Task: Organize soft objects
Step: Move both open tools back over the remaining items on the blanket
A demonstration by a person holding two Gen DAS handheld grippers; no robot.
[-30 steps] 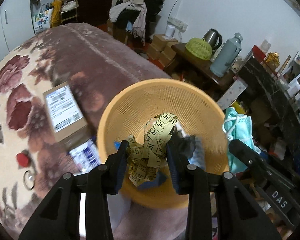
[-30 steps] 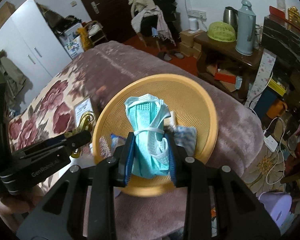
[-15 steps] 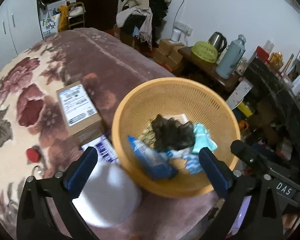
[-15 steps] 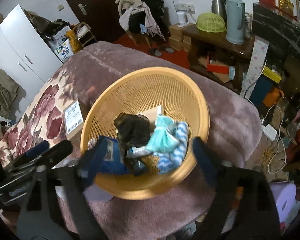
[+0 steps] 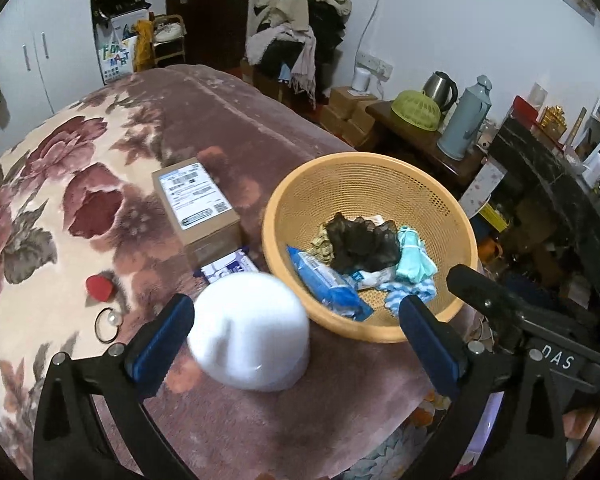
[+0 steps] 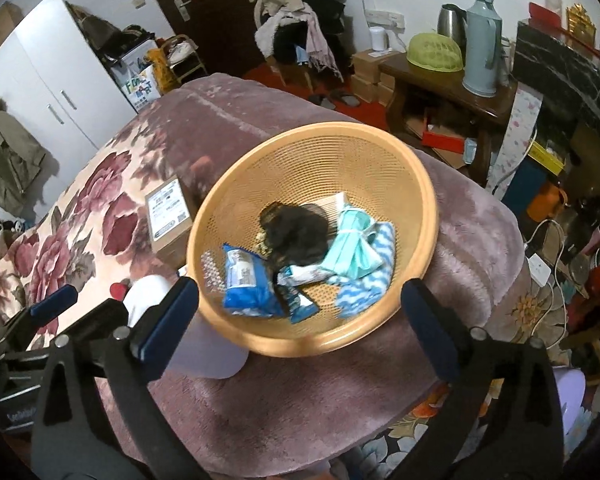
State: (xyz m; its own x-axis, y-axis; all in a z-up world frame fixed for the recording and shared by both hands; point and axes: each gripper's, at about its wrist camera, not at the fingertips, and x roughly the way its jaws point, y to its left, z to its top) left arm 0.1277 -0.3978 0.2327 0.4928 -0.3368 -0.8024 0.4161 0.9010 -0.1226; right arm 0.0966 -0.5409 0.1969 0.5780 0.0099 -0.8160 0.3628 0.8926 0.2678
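I'm over a bed [image 5: 236,120] spread with a plush mauve blanket that turns to a cream rose print on its left side. The room around it is crowded — white wardrobe [image 6: 52,92], dark door, a chair heaped with clothes [image 5: 300,36], a low wooden table [image 6: 448,88] carrying a kettle and a pale flask.

The basket [image 6: 420,184], round, orange, perforated plastic, sits near the bed's right edge, where the blanket drops off toward floor clutter. In it lie a teal face mask [image 6: 350,246], a black mesh puff [image 5: 362,242], a blue packet [image 5: 326,284] and a blue-and-white striped cloth [image 6: 364,284].

My left gripper [image 5: 296,334] is spread wide, holding nothing, with a smooth white dome [image 5: 250,330] between its fingers. My right gripper [image 6: 302,312] is equally wide and empty, hovering at the basket's near rim. A cardboard box [image 5: 196,208] sits left of the basket.
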